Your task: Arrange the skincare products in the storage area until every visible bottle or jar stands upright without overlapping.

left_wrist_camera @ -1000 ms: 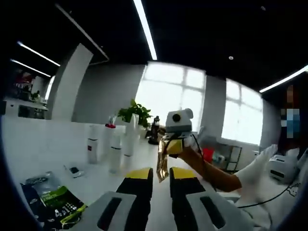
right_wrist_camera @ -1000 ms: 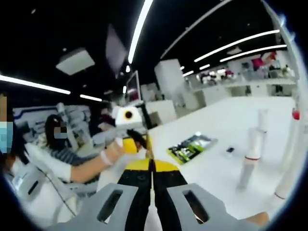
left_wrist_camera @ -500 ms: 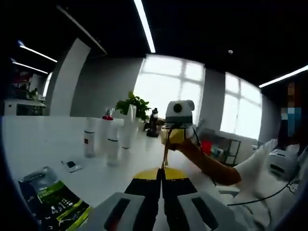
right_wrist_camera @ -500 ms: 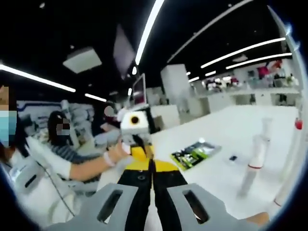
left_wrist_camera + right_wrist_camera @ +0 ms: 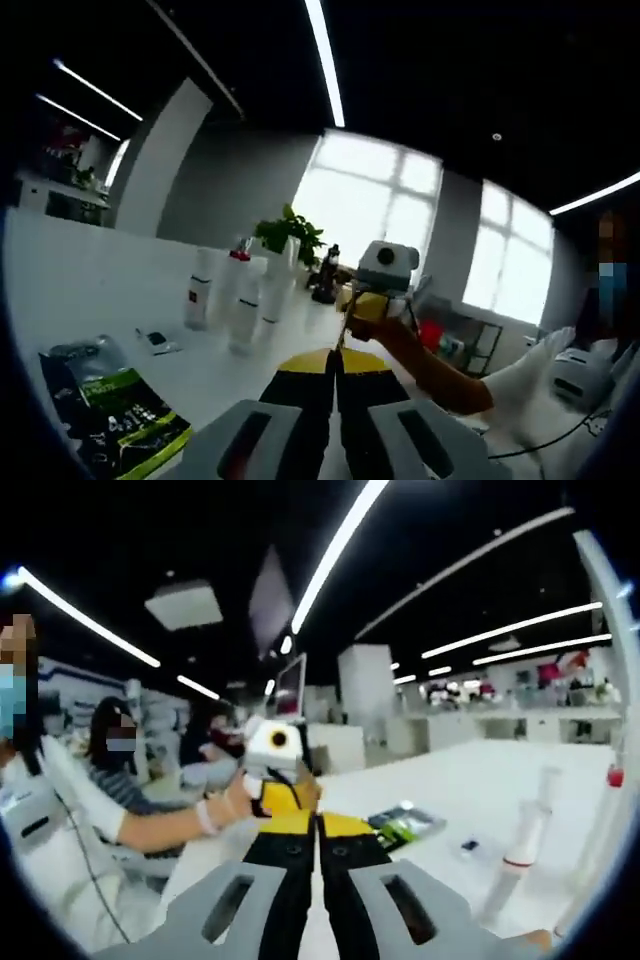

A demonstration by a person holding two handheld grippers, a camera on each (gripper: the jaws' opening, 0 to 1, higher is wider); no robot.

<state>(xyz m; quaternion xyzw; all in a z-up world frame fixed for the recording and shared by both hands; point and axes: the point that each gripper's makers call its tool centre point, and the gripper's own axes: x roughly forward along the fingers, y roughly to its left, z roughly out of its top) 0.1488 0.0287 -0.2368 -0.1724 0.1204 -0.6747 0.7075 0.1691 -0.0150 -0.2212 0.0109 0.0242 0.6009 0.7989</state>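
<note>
Several white skincare bottles (image 5: 243, 318) stand upright in a loose group on the white table (image 5: 80, 290); one (image 5: 233, 283) has a red cap. In the right gripper view a slim bottle (image 5: 524, 852) and a taller red-capped one (image 5: 606, 825) stand at the right. My left gripper (image 5: 335, 360) is shut with nothing between its jaws, raised above the table. My right gripper (image 5: 318, 825) is likewise shut on nothing. The two grippers face each other, tips close: the right gripper (image 5: 352, 318) and the left gripper (image 5: 290, 795) are each held by a hand.
A green and black packet (image 5: 110, 415) lies flat on the table near me, seen again as the packet (image 5: 405, 825). A small dark item (image 5: 156, 341) lies beside the bottles. A potted plant (image 5: 290, 235) stands behind them. People sit at the left (image 5: 110, 770).
The left gripper's jaws, open a second ago, have come together. The right gripper stayed shut. Both views tilted slightly; the bottles have not moved.
</note>
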